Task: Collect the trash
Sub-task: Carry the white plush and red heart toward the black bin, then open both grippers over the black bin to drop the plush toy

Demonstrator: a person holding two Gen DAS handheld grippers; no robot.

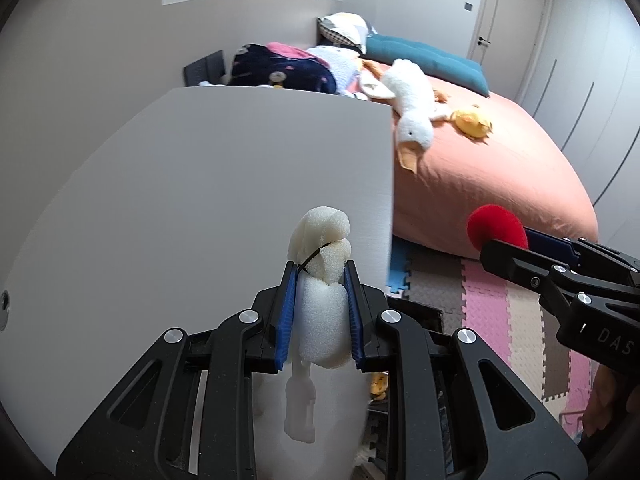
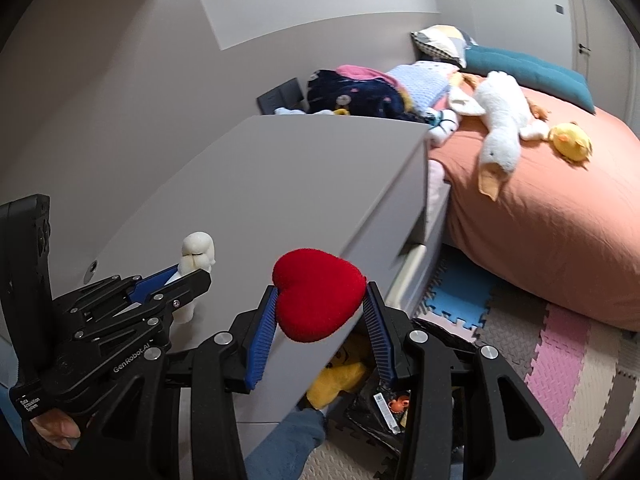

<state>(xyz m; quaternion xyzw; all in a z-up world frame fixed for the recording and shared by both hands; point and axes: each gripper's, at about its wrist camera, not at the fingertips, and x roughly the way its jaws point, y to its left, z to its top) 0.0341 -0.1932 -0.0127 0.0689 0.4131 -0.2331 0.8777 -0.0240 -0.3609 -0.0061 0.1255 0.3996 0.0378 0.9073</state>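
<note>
The left gripper (image 1: 320,280) is clamped fully down on a white foam wad (image 1: 323,276) bound with a thin black tie, its blue pads sinking into the sides; the right gripper (image 2: 320,300) is pinched partway on a red plush heart (image 2: 318,294), gripped across its lower lobes. Both look very light, soft and springy, so a mid-body squeeze should hold, though foam may crumble. They hang over the grey cabinet top (image 2: 280,184); a black trash bag (image 2: 376,412) lies on the floor below, beside the bed (image 2: 540,208)
</note>
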